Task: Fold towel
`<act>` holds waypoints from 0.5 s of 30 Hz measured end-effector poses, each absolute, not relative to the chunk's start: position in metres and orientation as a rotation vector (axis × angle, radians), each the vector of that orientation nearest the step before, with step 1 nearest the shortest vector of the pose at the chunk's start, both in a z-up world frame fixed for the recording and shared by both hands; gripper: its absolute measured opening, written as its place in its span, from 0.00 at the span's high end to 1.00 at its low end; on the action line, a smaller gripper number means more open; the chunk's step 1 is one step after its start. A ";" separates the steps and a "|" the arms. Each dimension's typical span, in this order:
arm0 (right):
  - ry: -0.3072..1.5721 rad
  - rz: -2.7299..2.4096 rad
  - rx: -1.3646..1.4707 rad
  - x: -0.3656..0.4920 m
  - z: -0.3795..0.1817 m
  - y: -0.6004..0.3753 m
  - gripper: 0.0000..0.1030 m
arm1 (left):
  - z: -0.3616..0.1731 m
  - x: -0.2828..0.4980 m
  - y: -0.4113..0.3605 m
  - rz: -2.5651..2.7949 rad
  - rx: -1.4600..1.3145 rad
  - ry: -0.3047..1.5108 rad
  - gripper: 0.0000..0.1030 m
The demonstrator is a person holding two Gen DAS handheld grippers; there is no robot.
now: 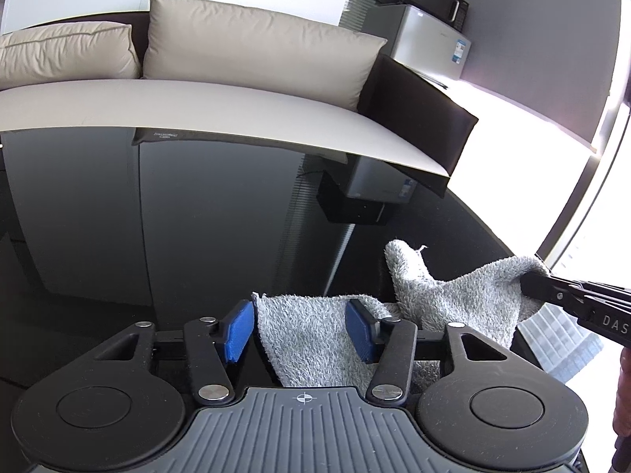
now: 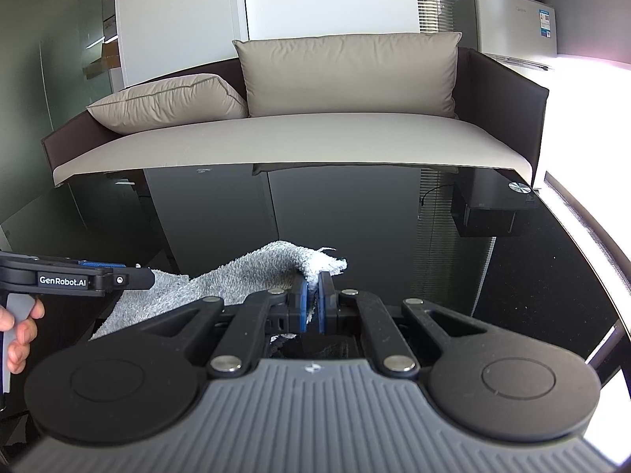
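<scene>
Towel (image 1: 315, 331) corner pinched in right hand-held gripper (image 2: 312, 303), angled down.

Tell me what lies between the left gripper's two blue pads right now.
In the left wrist view, a corner of the grey towel lies between the left gripper pads, which do not yet press it.

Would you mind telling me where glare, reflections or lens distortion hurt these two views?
Left wrist view: window light burns out the right edge, and the glossy black table mirrors the sofa, yet the towel stays sharp. Right wrist view: the right side is overexposed too; fisheye bends the sofa's seat edge, and the table reflects the room.
</scene>
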State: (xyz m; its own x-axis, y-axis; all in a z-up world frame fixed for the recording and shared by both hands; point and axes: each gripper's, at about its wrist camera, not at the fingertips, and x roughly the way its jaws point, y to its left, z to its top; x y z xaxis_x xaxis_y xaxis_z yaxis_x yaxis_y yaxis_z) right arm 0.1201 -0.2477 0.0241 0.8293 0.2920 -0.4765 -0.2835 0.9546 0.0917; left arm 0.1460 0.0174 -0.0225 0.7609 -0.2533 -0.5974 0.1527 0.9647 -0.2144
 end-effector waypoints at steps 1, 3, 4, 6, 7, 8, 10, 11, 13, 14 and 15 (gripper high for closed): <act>0.511 0.306 0.016 0.120 0.024 -0.247 0.95 | -0.023 0.147 0.017 -0.220 -0.155 0.672 0.60; 0.513 0.306 0.012 0.120 0.023 -0.247 0.95 | -0.024 0.148 0.017 -0.216 -0.155 0.672 0.63; 0.514 0.306 0.011 0.120 0.023 -0.248 0.95 | -0.024 0.148 0.017 -0.216 -0.154 0.671 0.64; 0.517 0.305 0.012 0.121 0.022 -0.248 0.95 | -0.024 0.148 0.017 -0.214 -0.150 0.669 0.66; 0.518 0.304 0.013 0.121 0.022 -0.248 0.95 | -0.024 0.148 0.016 -0.214 -0.149 0.669 0.66; 0.520 0.303 0.013 0.121 0.022 -0.248 0.95 | -0.024 0.148 0.016 -0.215 -0.147 0.670 0.67; 0.522 0.305 0.013 0.121 0.021 -0.247 0.95 | -0.025 0.148 0.015 -0.216 -0.143 0.672 0.72; 0.522 0.305 0.012 0.121 0.021 -0.247 0.95 | -0.025 0.148 0.015 -0.215 -0.141 0.673 0.76; 0.523 0.306 0.011 0.120 0.021 -0.247 0.95 | -0.026 0.148 0.015 -0.213 -0.138 0.675 0.83; 0.523 0.306 0.011 0.120 0.021 -0.247 0.95 | -0.026 0.148 0.015 -0.212 -0.137 0.675 0.88; 0.524 0.304 0.012 0.120 0.021 -0.248 0.95 | -0.026 0.148 0.016 -0.211 -0.136 0.676 0.88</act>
